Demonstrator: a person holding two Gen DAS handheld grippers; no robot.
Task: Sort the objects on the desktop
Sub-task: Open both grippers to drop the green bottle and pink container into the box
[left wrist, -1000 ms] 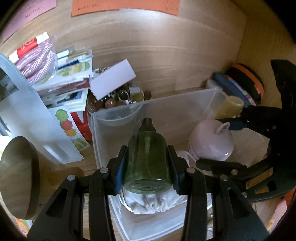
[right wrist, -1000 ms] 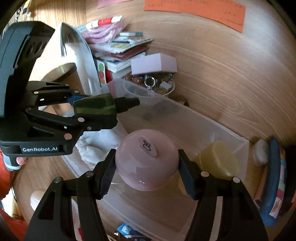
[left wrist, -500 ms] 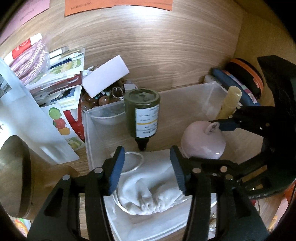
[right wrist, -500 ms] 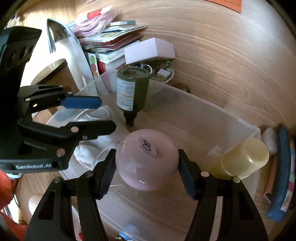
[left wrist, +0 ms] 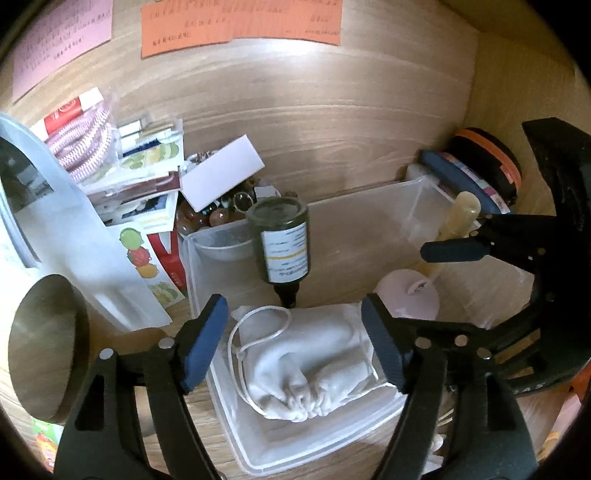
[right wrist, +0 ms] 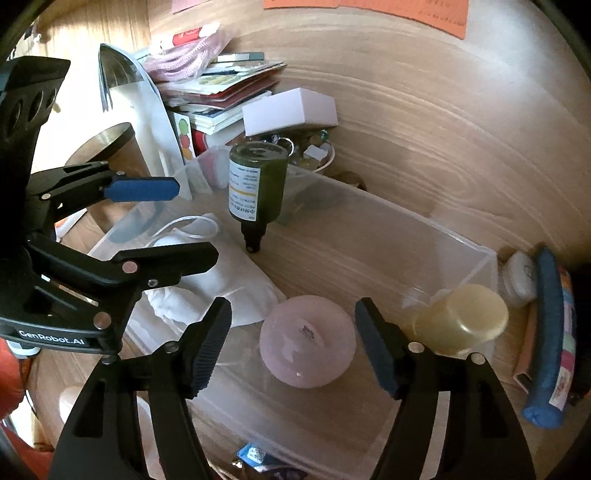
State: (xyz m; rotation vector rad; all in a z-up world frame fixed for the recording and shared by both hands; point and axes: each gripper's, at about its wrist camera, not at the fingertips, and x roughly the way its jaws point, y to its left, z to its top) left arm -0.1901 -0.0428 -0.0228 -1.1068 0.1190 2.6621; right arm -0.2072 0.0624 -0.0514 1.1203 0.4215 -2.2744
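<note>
A second ago the left gripper (left wrist: 295,339) was clamped on the dark green bottle (left wrist: 282,245) and the right gripper (right wrist: 293,343) on the pink round object (right wrist: 308,356); now both have let go and their jaws stand wide apart with nothing between them. In the left wrist view the bottle stands upside down on its black cap at about 12 o'clock from the left jaws, inside the clear plastic bin (left wrist: 369,218), its cap at the far edge of the white drawstring pouch (left wrist: 314,354) that lies in the bin's near end. The pink object sits on the bin floor at about 2 o'clock in that view, and directly between the spread right jaws in the right wrist view, not touched by them. A pale yellow cylinder (right wrist: 461,325) leans in the bin's right end, at about 3 o'clock from the pink object. So two more pieces are judged sorted into the bin, though the bottle, balanced on its narrow cap, looks liable to tip. Clutter remains on the worktop (right wrist: 424,147) outside the bin: a stack of booklets (right wrist: 221,92), a white box (right wrist: 291,114) over a bowl of beads (right wrist: 314,147). Readable writing: "GenRobot.AI" on the left gripper's body in the right wrist view. The bottle's white-and-yellow label and the orange notes (left wrist: 240,26) on the wall carry print too small to read.
</note>
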